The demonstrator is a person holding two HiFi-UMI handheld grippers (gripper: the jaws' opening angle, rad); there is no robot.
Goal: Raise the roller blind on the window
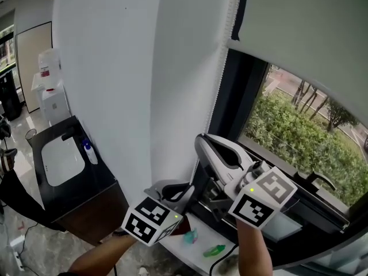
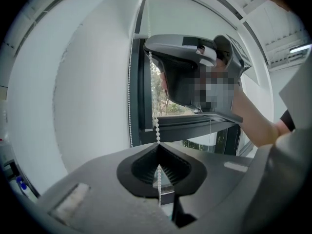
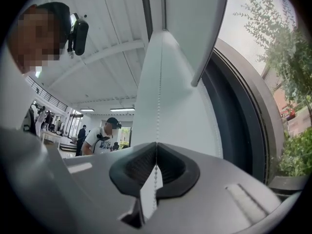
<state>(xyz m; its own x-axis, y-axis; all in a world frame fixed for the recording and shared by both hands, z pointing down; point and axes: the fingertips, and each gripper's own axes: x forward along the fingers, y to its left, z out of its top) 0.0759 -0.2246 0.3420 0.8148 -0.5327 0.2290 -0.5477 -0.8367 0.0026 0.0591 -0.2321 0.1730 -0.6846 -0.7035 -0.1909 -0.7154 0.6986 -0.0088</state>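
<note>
Left gripper view: chain runs through tool (pinched).

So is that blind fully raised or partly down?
Partly down: the blind ends partway down the window, with greenery showing through the glass below.

the left gripper sits low and points slightly downward, its jaws pressed together on the bead chain, which runs through the seam between them. the right gripper is just beside it and higher, tilted a little upward, its jaws likewise closed on the chain. the bare left forearm and right forearm reach in from below.
</note>
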